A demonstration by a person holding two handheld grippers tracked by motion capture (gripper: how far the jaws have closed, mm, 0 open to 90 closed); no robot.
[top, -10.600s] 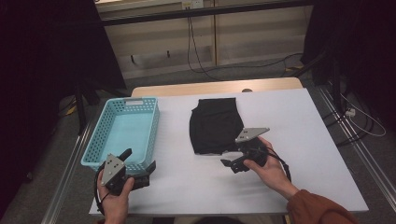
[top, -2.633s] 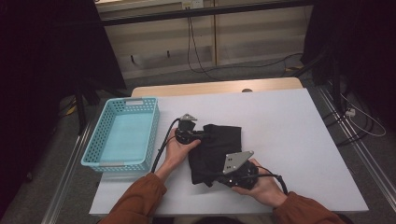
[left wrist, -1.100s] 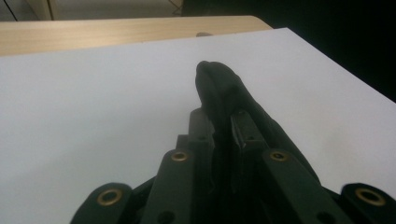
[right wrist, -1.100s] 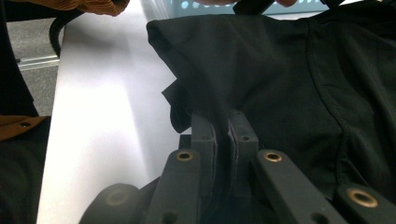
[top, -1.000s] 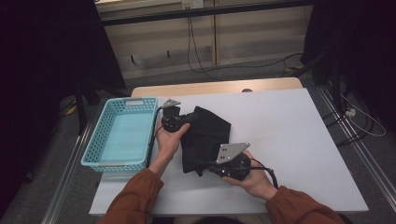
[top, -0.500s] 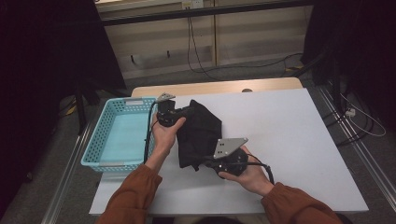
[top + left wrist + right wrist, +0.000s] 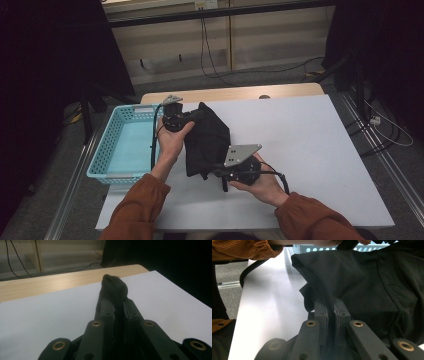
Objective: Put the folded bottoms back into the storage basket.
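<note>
From my right gripper [image 7: 331, 305], its two black jaws are pinched tight on an edge of the black folded cloth garment [image 7: 362, 277], which spreads up and right. The white table top [image 7: 269, 305] lies to the left, a turquoise perforated plastic basket [image 7: 322, 248] beyond, an orange corduroy sleeve [image 7: 242, 248] top left.

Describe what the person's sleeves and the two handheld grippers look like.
Both sleeves are rust-orange corduroy, ribbed in the right gripper view. The left gripper and the right gripper are black, each with a grey three-cornered plate on top and a black cable trailing from it. Up close, their jaws are flat black bars joined by linkages with brass-coloured rivets.
</note>
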